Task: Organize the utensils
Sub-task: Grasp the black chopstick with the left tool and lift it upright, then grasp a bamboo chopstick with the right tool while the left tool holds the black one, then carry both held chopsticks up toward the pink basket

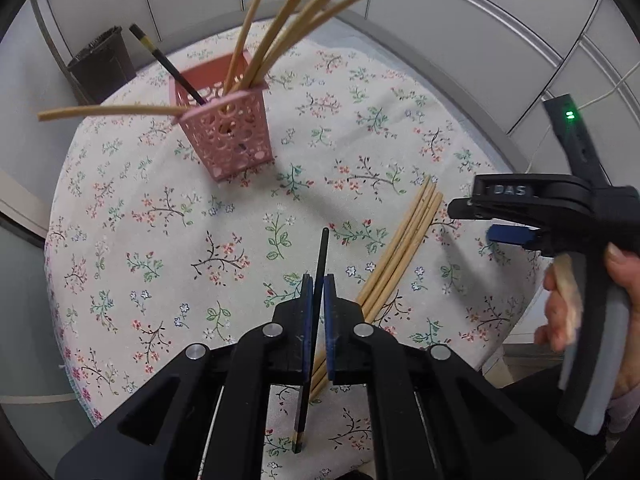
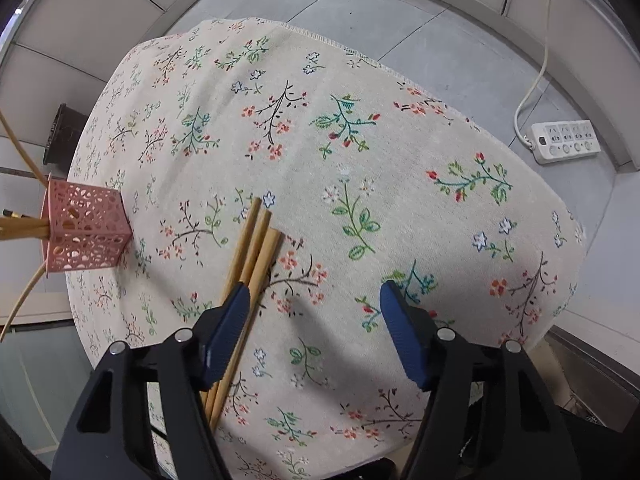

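My left gripper is shut on a black chopstick, held above the floral tablecloth. A pink perforated holder stands at the back left with several wooden chopsticks and one black chopstick in it. A bundle of wooden chopsticks lies on the cloth to the right. My right gripper is open and empty just above the cloth, its left finger over the bundle. The holder shows at the left of the right wrist view. The right gripper also shows in the left wrist view.
The round table's cloth ends close on all sides. A dark bin stands on the floor behind the holder. A white power strip with its cable lies on the floor at the right. Grey wall panels surround the table.
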Motion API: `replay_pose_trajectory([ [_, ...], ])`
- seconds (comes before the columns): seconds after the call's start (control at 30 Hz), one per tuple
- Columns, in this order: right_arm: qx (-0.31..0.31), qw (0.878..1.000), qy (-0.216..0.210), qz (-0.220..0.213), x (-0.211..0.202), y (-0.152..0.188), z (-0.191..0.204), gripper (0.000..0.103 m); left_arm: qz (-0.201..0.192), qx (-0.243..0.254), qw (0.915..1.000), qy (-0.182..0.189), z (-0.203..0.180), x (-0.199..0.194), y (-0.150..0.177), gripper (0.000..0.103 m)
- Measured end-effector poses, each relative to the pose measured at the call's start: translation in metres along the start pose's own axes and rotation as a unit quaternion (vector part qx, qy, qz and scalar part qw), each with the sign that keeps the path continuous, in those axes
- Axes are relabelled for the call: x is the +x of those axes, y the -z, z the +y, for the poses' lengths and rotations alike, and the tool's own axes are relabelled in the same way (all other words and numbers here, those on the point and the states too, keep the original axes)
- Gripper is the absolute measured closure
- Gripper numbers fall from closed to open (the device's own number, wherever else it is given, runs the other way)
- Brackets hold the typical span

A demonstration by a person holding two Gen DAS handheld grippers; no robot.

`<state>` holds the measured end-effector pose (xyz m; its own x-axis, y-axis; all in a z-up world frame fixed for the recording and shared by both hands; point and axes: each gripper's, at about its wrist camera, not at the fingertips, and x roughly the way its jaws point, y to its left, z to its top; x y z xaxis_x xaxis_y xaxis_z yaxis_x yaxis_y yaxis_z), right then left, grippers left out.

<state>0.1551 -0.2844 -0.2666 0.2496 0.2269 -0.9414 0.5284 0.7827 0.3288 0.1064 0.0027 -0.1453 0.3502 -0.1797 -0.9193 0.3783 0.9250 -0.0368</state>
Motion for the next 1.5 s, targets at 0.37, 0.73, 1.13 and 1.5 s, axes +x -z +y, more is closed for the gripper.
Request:
replay_pose_trajectory([
  [0.37, 0.028, 1.0, 0.01, 0.002, 0.017, -0.02, 0.009, 0.047, -0.017, 0.001, 0.9998, 0.002, 0.0, -0.013, -0.003, 0.098],
  [0.73, -0.019, 0.996, 0.086, -0.016, 0.019, -0.014, 0.026, 0.069, 0.018, -0.017, 0.9997, 0.001, 0.012, 0.009, -0.001, 0.097],
  [1.13, -0.017, 0.999, 0.029, -0.03, 0.005, -0.019, 0.008, 0.095, 0.075, -0.041, 0.9961, 0.022, 0.006, 0.078, -0.016, 0.096],
  [1.5, -0.052, 0.995, -0.044, -0.067, -0.027, -0.014, 0.017, 0.095, 0.089, -0.07, 0.9927, 0.041, 0.014, 0.098, -0.014, 0.095],
])
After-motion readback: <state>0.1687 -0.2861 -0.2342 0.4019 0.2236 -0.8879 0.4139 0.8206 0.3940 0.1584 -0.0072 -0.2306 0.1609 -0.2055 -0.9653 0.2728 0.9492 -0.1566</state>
